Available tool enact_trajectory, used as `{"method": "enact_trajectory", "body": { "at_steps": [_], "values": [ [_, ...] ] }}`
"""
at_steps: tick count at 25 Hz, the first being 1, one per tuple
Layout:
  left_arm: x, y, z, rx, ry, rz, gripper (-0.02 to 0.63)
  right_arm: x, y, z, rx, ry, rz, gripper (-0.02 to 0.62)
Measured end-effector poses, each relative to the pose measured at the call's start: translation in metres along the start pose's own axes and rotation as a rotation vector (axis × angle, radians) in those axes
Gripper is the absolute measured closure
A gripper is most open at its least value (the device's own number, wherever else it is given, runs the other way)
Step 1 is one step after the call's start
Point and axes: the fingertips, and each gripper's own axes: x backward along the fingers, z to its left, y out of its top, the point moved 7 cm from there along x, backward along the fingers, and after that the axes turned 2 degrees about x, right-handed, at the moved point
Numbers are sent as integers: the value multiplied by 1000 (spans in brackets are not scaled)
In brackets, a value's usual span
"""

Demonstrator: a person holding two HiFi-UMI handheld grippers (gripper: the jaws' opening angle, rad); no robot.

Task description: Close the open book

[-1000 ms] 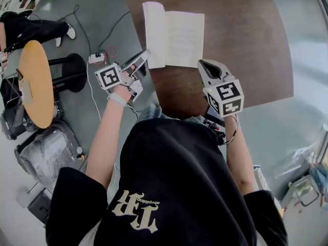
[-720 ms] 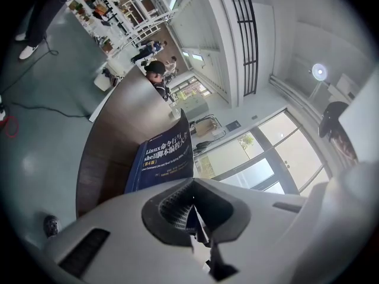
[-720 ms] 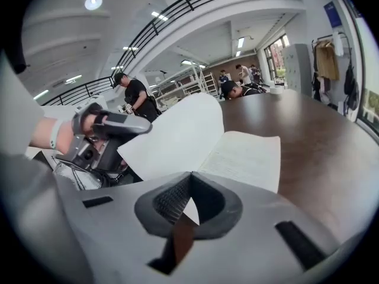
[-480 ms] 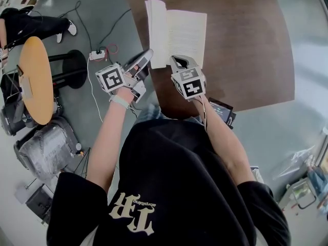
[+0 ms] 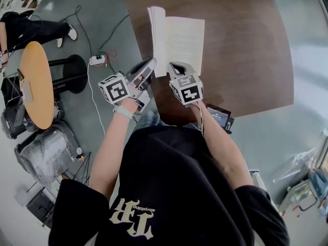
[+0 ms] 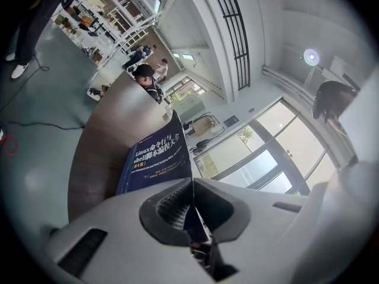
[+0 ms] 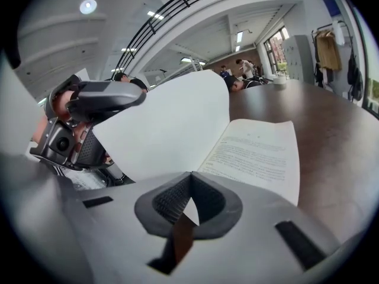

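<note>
An open book (image 5: 185, 37) lies on the dark brown table (image 5: 246, 45). Its right page lies flat, and its left part (image 5: 156, 35) stands raised, almost upright. My left gripper (image 5: 149, 63) is shut, with its tips at the raised part's near lower corner. In the left gripper view the blue cover (image 6: 155, 158) fills the space just past the left gripper (image 6: 191, 182). My right gripper (image 5: 174, 65) is shut at the book's near edge, close to the spine. In the right gripper view the right gripper (image 7: 190, 175) faces the white raised leaf (image 7: 172, 129) and the flat printed page (image 7: 260, 152).
A dark device (image 5: 221, 118) lies at the table's near edge, right of my arm. On the floor to the left are a round yellow-topped table (image 5: 36, 83), a black stool (image 5: 69, 70), a power box with cables (image 5: 97, 60) and a grey bag (image 5: 48, 155).
My right gripper has moved left and forward, from the table's near right up to the book's near edge. The book's left part stands steeper. The left gripper has barely shifted.
</note>
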Motion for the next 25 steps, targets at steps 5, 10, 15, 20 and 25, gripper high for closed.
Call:
{"method": "enact_trajectory", "body": {
  "at_steps": [5,10,15,20,25],
  "values": [
    [1,2,5,-3,-12,0,598,-12,0,5,-22,18,-3,607],
    [-12,-5,1,-28,-26,25,597,-10,-6,-5,-70,9,-10,607],
    [-21,-7,1,-34,-48,59,591,-12,-8,-10,-112,-18,-14,607],
    [-34,-16,1,-28,-63,94,588,-8,-11,-15,-134,-42,-14,607],
    [-55,-27,0,-9,-71,125,581,-1,-17,-30,-159,-66,-16,607]
  ]
}}
